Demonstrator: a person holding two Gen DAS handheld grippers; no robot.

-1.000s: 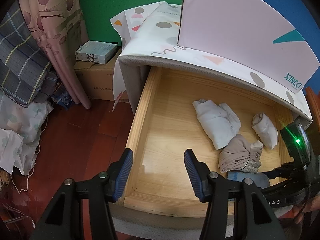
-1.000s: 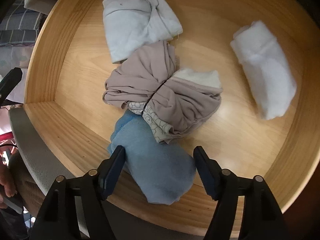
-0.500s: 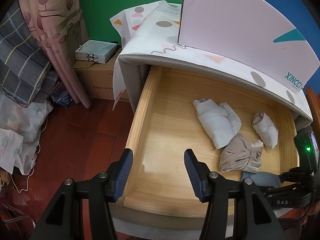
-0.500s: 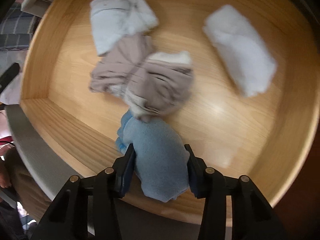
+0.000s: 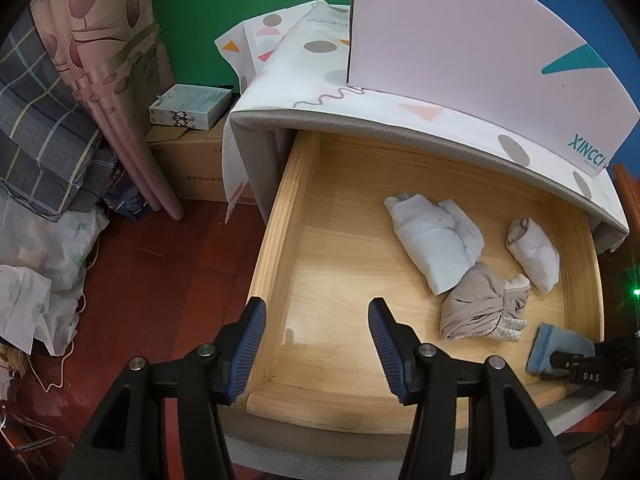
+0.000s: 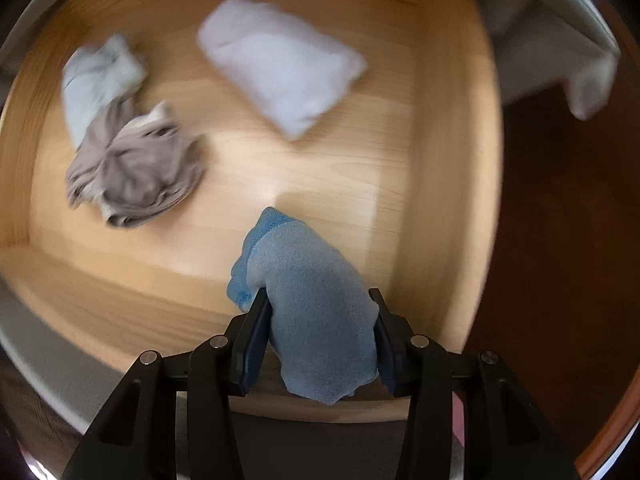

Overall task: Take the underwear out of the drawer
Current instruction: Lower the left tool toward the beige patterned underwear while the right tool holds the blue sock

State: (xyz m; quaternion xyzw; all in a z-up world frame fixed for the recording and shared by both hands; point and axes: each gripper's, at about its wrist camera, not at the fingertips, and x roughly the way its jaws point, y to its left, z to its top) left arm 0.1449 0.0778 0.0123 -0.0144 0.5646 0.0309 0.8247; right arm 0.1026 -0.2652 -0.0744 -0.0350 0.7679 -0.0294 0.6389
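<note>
The wooden drawer (image 5: 280, 240) stands pulled open. My right gripper (image 6: 318, 312) is shut on a blue folded underwear (image 6: 308, 296) and holds it above the drawer's front right corner; it also shows in the left wrist view (image 5: 560, 346). A beige underwear (image 6: 128, 172) (image 5: 480, 304), a pale folded piece (image 5: 432, 240) and a white roll (image 6: 280, 64) (image 5: 534, 252) lie on the drawer floor. My left gripper (image 5: 316, 328) is open and empty over the drawer's front left corner.
A pink box (image 5: 480, 52) stands on the patterned top above the drawer. To the left are a cardboard box (image 5: 192, 168) with a small carton (image 5: 188, 106), a curtain (image 5: 116, 80) and piled bedding (image 5: 44, 216) on the red floor.
My right gripper closed on the blue underwear, lifted it and drew it back to the right, away from the beige piece. The left gripper has not moved.
</note>
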